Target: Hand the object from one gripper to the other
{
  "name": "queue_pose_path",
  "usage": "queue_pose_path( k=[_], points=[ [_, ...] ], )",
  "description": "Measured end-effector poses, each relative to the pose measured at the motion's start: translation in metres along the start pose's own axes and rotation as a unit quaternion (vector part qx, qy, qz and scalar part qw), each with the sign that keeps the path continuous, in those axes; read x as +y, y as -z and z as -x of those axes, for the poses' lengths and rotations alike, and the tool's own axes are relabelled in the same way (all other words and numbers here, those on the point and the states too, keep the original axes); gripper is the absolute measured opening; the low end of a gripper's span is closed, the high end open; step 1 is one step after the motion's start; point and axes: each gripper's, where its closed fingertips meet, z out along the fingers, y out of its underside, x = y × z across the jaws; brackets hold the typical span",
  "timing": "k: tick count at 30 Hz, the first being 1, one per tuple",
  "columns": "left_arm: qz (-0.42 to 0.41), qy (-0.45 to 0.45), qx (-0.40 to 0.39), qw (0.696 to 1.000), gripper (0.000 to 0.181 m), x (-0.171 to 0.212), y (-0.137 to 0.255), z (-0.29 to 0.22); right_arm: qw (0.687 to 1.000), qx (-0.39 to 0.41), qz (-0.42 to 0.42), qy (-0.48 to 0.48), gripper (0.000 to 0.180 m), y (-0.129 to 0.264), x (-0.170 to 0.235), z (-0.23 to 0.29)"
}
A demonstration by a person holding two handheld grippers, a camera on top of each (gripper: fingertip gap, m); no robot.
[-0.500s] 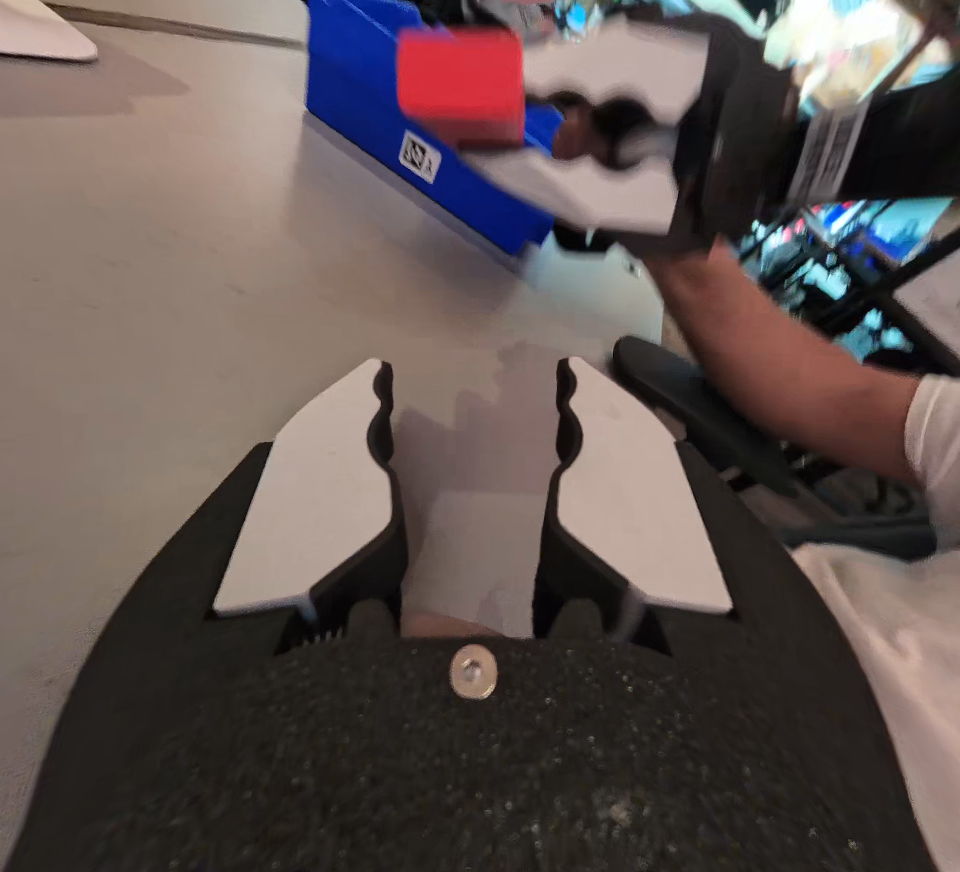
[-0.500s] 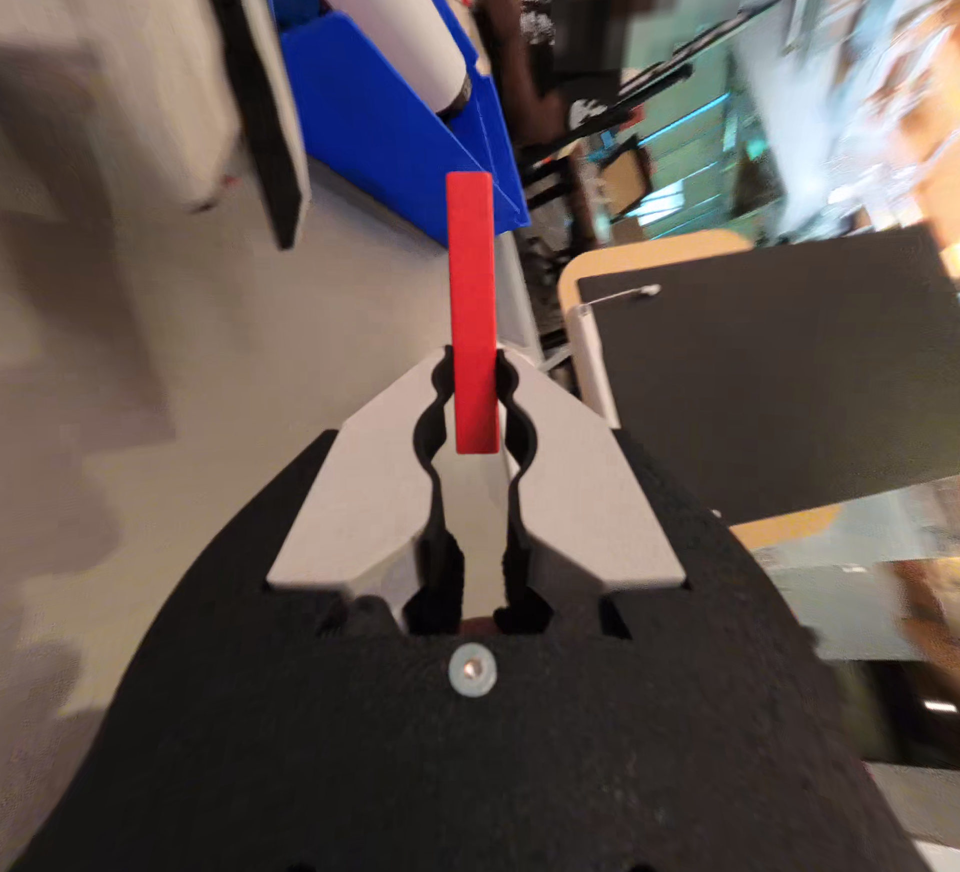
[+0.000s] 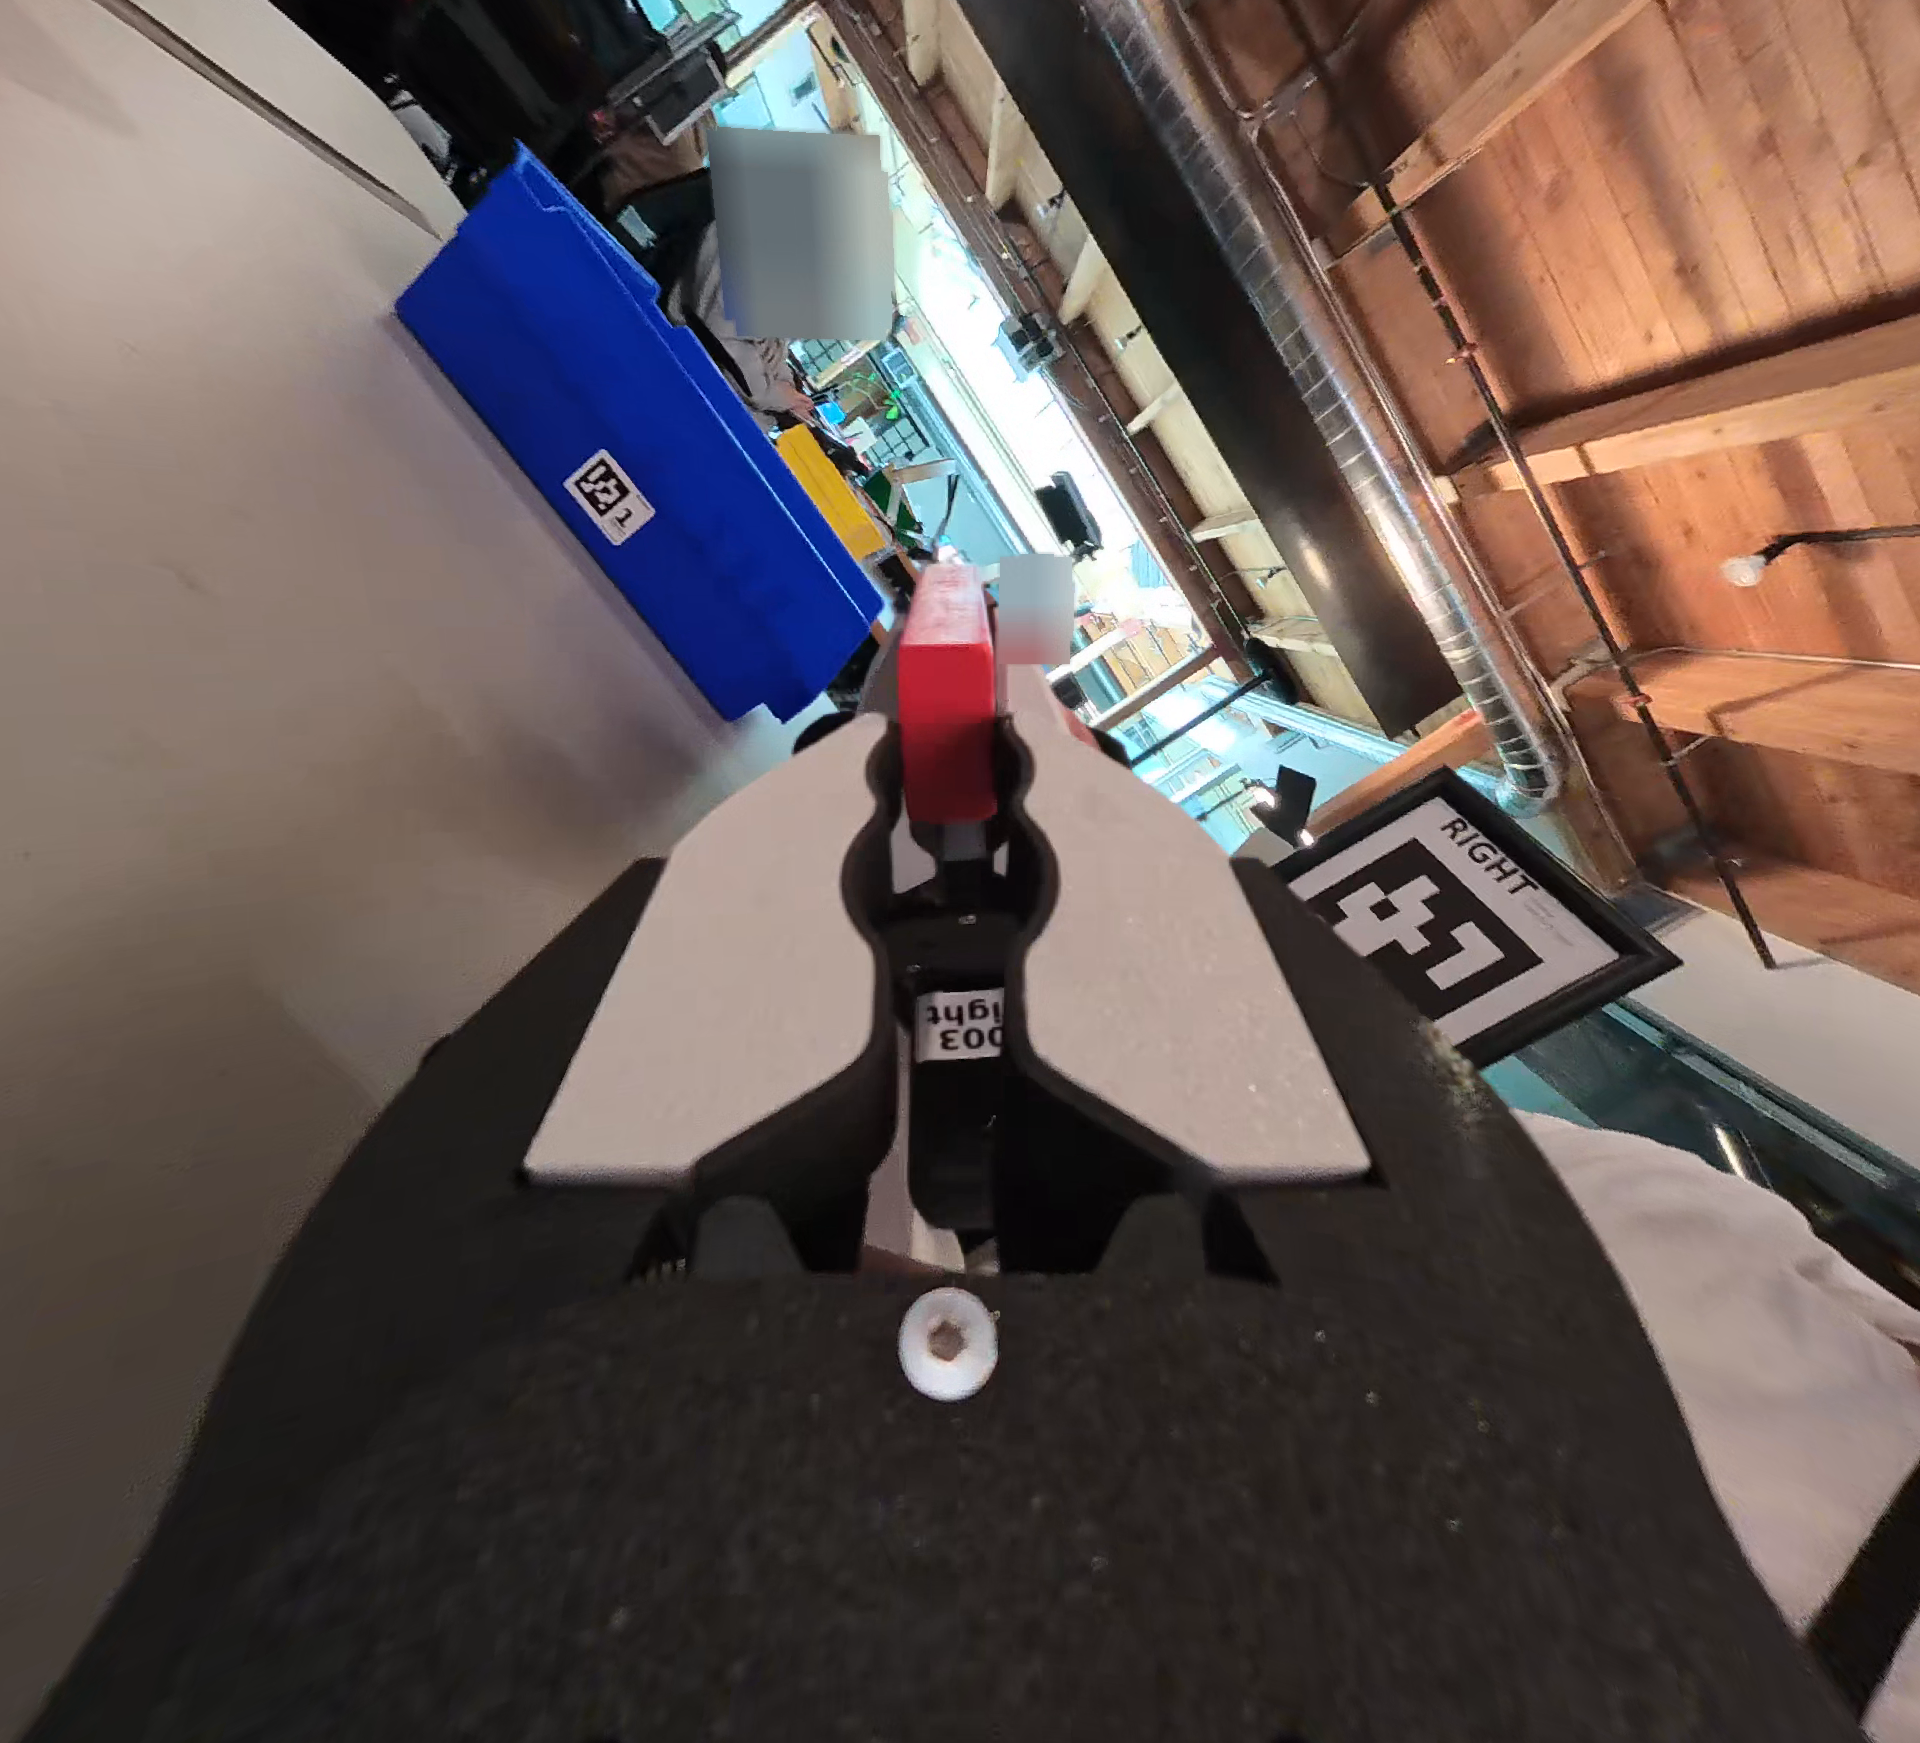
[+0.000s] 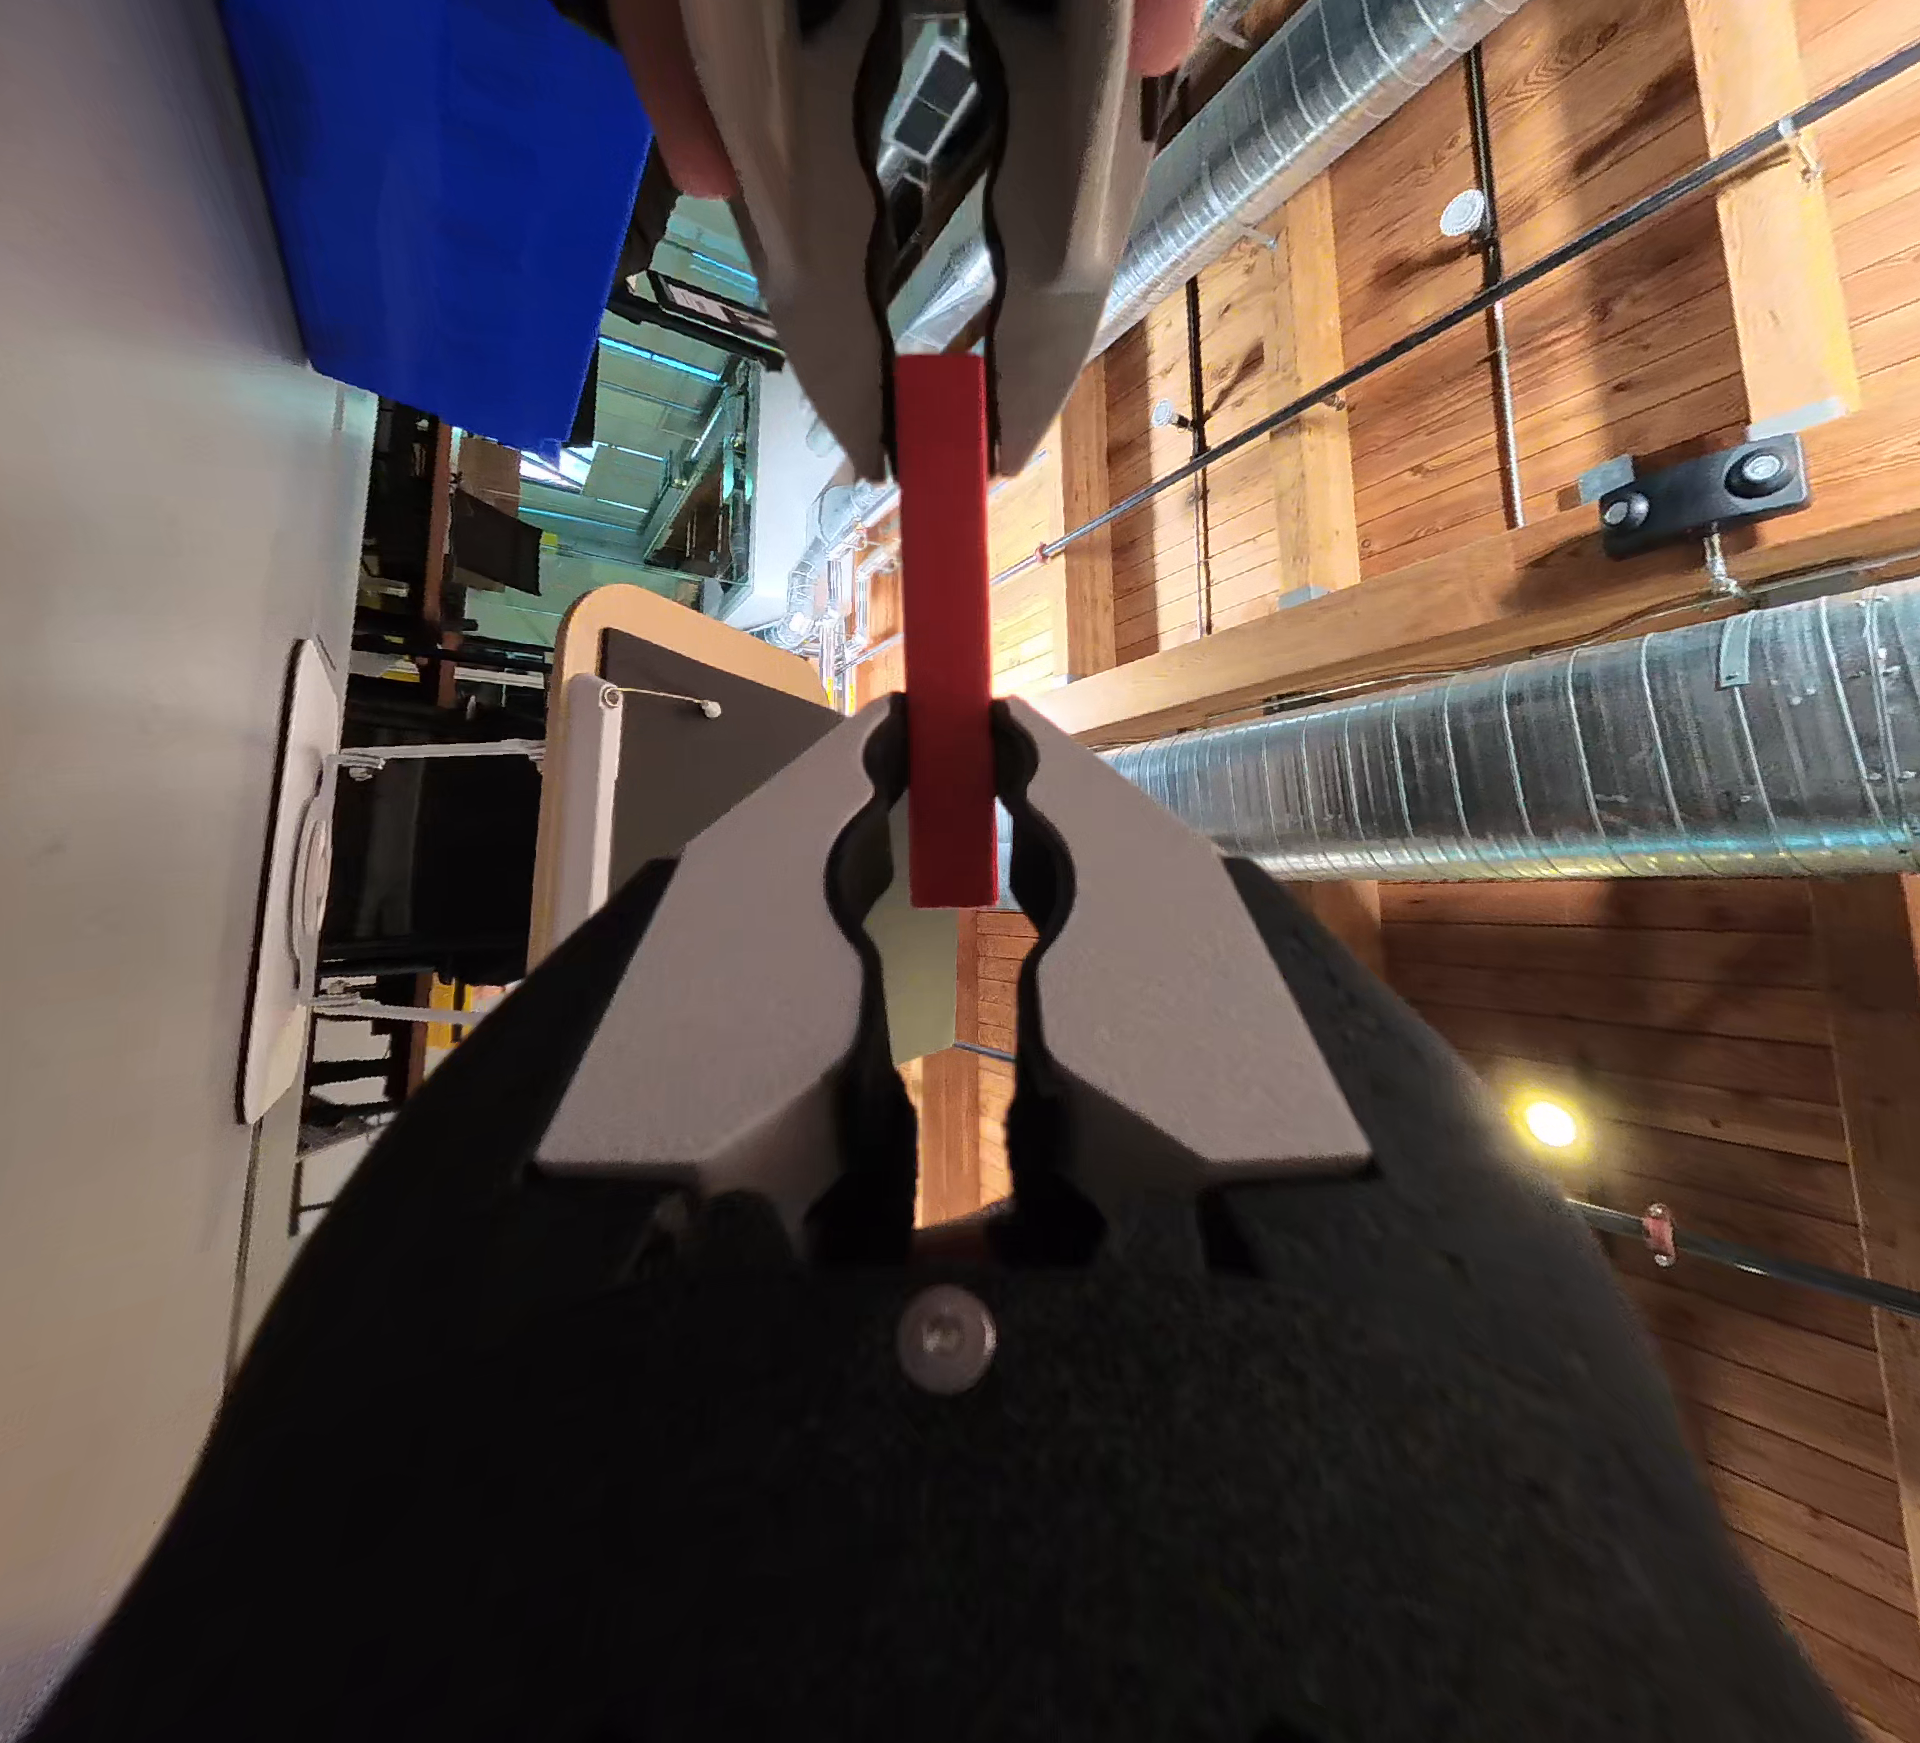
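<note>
While the red block (image 4: 943,644) hangs in the air between the two tools, each end of it sits inside a pair of grey fingers. In the right wrist view it runs as a long, narrow bar straight away from the camera: its near end lies between the right gripper (image 4: 948,758) fingertips, which are drawn in narrow and press on both of its long faces, and its far end reaches between the tips of the left gripper (image 4: 940,436), which comes in from the top of that view, facing the right one. The left tips stand just beside the block's end on either side; from this view it is hard to tell whether both press on it. A person's fingers (image 4: 681,124) wrap the left tool behind its grey fingers.

In the left wrist view the block (image 3: 945,722) shows end-on, a red face pinched between the left gripper (image 3: 943,758) fingertips, which are closed narrowly against it. Beyond and below it, part of the right tool shows through the gap, bearing a white label (image 3: 961,1028), with a black-framed marker card (image 3: 1455,914) to one side.

A blue bin (image 3: 644,467) with a small square tag stands on the pale desk (image 3: 208,654) behind the block, well apart from it. Wooden beams and metal ducts (image 4: 1558,758) fill the other side.
</note>
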Motion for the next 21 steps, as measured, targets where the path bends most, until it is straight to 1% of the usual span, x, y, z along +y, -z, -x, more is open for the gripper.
queue_pose_path(
  k=[3, 6, 7, 9, 11, 13, 14, 15, 16, 17, 18, 19, 20, 21],
  points=[
    [0.011, -0.019, -0.007, 1.000, 0.016, 0.002, -0.001, -0.001, 1.000, 0.000, -0.003, -0.010, 0.015, 0.000, 0.001, 0.000],
    [-0.001, -0.052, -0.016, 0.999, 0.016, -0.004, 0.000, -0.005, 0.999, 0.017, -0.001, -0.033, 0.017, -0.004, 0.002, -0.003],
    [-0.004, -0.066, -0.023, 0.998, 0.016, -0.007, 0.001, -0.006, 0.999, 0.006, -0.001, -0.051, 0.020, -0.004, 0.002, -0.001],
    [-0.013, -0.089, -0.027, 0.996, 0.016, -0.015, 0.006, -0.008, 0.995, -0.029, 0.010, -0.094, 0.034, -0.005, 0.005, 0.004],
    [-0.035, -0.103, -0.024, 0.994, 0.016, -0.029, 0.017, -0.011, 0.993, -0.043, 0.035, -0.108, 0.041, -0.005, 0.015, 0.005],
    [-0.049, -0.130, -0.036, 0.990, 0.016, -0.043, 0.031, -0.010, 0.985, -0.067, 0.061, -0.143, 0.040, -0.003, 0.029, 0.011],
    [-0.049, -0.149, -0.042, 0.987, 0.016, -0.047, 0.038, -0.010, 0.974, -0.092, 0.084, -0.189, 0.040, -0.002, 0.039, 0.019],
    [-0.038, -0.177, -0.051, 0.982, 0.016, -0.049, 0.042, -0.010, 0.953, -0.127, 0.104, -0.253, 0.040, 0.000, 0.047, 0.031],
    [-0.016, -0.212, -0.066, 0.975, 0.016, -0.047, 0.044, -0.010, 0.921, -0.170, 0.113, -0.330, 0.040, 0.003, 0.049, 0.043],
    [0.020, -0.255, -0.081, 0.963, 0.016, -0.041, 0.044, -0.009, 0.874, -0.220, 0.111, -0.419, 0.042, 0.006, 0.045, 0.055],
    [0.062, -0.299, -0.095, 0.947, 0.016, -0.032, 0.042, -0.007, 0.814, -0.259, 0.102, -0.510, 0.043, 0.009, 0.039, 0.061],
    [0.103, -0.335, -0.106, 0.930, 0.016, -0.023, 0.041, -0.005, 0.740, -0.313, 0.071, -0.591, 0.042, 0.014, 0.024, 0.064],
    [0.137, -0.364, -0.112, 0.914, 0.016, -0.013, 0.040, -0.003, 0.659, -0.360, 0.034, -0.659, 0.043, 0.021, 0.008, 0.062],
    [0.168, -0.380, -0.108, 0.903, 0.016, -0.002, 0.038, -0.002, 0.589, -0.391, 0.003, -0.708, 0.046, 0.026, -0.002, 0.056]
  ],
)
